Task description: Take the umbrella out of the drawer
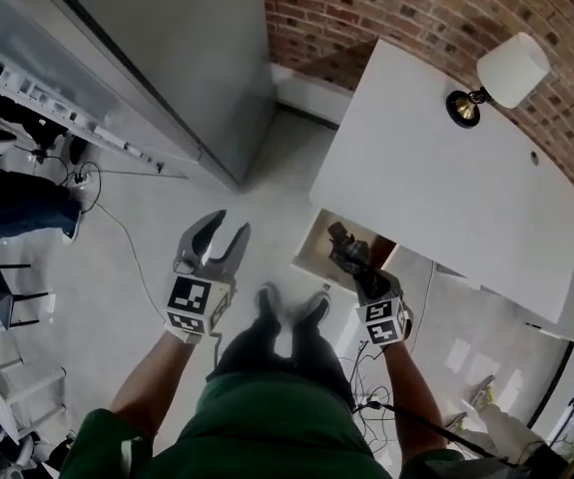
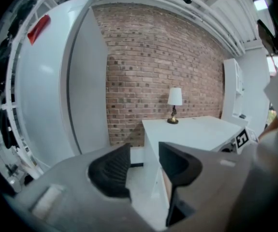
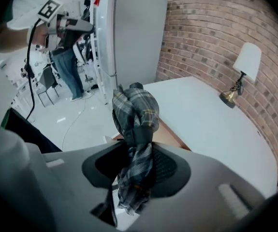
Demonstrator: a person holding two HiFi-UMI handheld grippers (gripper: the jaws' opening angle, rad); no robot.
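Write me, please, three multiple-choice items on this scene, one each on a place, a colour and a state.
1. Where does the white-shaded, brass-based lamp stand?
A) on the floor
B) on the white rectangular desk
C) inside the drawer

2. What pattern has the folded fabric umbrella?
A) plain red
B) white dots
C) dark grey plaid with yellow lines

3. How is the left gripper?
A) open, empty
B) shut on the umbrella
C) shut on a cable

Answers:
1 B: its base sits on the desk top.
2 C: the right gripper view shows the checks.
3 A: its jaws stand apart with nothing between.
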